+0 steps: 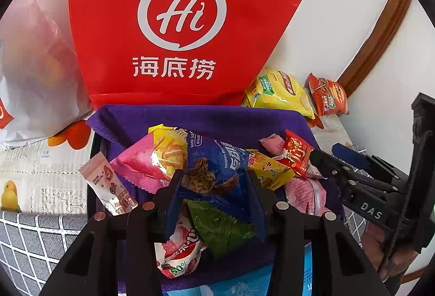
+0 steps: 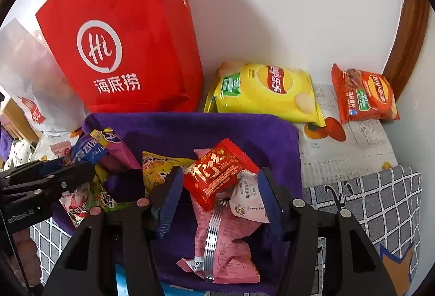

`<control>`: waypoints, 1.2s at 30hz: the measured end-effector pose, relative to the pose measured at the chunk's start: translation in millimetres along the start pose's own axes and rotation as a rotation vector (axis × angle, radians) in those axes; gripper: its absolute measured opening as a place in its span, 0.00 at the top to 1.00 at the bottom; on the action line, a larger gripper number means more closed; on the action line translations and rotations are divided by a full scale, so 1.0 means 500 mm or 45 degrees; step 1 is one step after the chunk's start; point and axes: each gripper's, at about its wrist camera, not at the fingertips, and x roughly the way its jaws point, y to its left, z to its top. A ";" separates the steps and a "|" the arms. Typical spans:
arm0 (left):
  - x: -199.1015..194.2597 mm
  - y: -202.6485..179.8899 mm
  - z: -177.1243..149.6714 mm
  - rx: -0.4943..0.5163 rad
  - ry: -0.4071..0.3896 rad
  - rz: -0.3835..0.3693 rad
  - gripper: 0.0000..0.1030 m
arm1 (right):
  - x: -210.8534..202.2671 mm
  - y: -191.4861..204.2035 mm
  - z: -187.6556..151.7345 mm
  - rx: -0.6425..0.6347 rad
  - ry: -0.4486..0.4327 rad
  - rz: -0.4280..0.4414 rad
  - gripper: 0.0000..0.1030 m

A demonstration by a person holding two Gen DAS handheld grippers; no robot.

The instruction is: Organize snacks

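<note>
A basket lined with purple cloth (image 1: 206, 119) holds several snack packets. My left gripper (image 1: 214, 184) is shut on a blue cookie packet (image 1: 217, 160), its pads pressing both sides, above a green packet (image 1: 217, 225) and a strawberry packet (image 1: 179, 255). My right gripper (image 2: 218, 187) stands open over the basket's right part, with a red square packet (image 2: 217, 173) and a small white packet (image 2: 246, 198) lying between its fingers on a pink packet (image 2: 231, 241). The right gripper (image 1: 329, 157) shows at the right of the left wrist view. The left gripper (image 2: 78, 170) shows at the left of the right wrist view.
A red paper bag (image 2: 122, 51) stands behind the basket against the white wall. A yellow chip bag (image 2: 266, 92) and an orange-red chip bag (image 2: 364, 97) lie at the back right. A white plastic bag (image 1: 32, 78) sits at the left. A grey checked cloth (image 2: 380, 200) covers the front.
</note>
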 end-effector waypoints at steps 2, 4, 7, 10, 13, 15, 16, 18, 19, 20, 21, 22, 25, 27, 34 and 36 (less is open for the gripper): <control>0.000 0.000 0.000 0.004 0.000 -0.001 0.59 | -0.009 -0.001 0.001 0.006 -0.017 0.004 0.42; 0.000 -0.001 0.001 0.005 -0.001 -0.001 0.59 | -0.014 -0.002 0.003 0.009 -0.027 0.007 0.42; -0.003 -0.004 0.003 0.000 -0.001 -0.009 0.57 | -0.025 -0.003 0.005 0.019 -0.045 0.013 0.42; -0.011 -0.006 0.004 -0.005 -0.006 -0.011 0.49 | -0.035 -0.003 0.007 0.026 -0.058 0.018 0.42; -0.027 -0.012 0.006 0.007 -0.023 -0.010 0.41 | -0.047 -0.001 0.008 0.026 -0.075 0.011 0.42; -0.041 -0.016 0.008 0.011 -0.046 -0.013 0.36 | -0.059 -0.002 0.008 0.034 -0.094 0.004 0.42; -0.046 -0.019 0.009 0.012 -0.054 -0.011 0.33 | -0.065 -0.003 0.008 0.042 -0.103 0.005 0.42; -0.061 -0.024 0.010 0.017 -0.077 -0.004 0.29 | -0.081 -0.008 0.008 0.069 -0.116 0.019 0.42; -0.068 -0.027 0.010 0.024 -0.086 -0.001 0.29 | -0.091 -0.010 0.007 0.087 -0.122 0.025 0.42; -0.072 -0.030 0.010 0.027 -0.090 0.002 0.28 | -0.101 -0.011 0.006 0.095 -0.121 0.023 0.42; -0.077 -0.032 0.010 0.029 -0.095 0.003 0.28 | -0.107 -0.012 0.006 0.096 -0.119 0.021 0.42; -0.084 -0.036 0.010 0.032 -0.100 -0.001 0.28 | -0.120 -0.012 0.004 0.096 -0.119 0.015 0.42; -0.100 -0.048 0.010 0.062 -0.102 -0.005 0.27 | -0.157 -0.012 -0.008 0.102 -0.128 -0.001 0.42; -0.116 -0.054 0.010 0.086 -0.116 0.004 0.27 | -0.179 -0.012 -0.018 0.107 -0.130 -0.001 0.42; -0.181 -0.057 -0.014 0.072 -0.147 0.011 0.19 | -0.242 0.013 -0.069 0.066 -0.085 -0.005 0.42; -0.200 -0.061 -0.033 0.089 -0.148 0.025 0.19 | -0.255 0.023 -0.083 0.061 -0.090 -0.019 0.42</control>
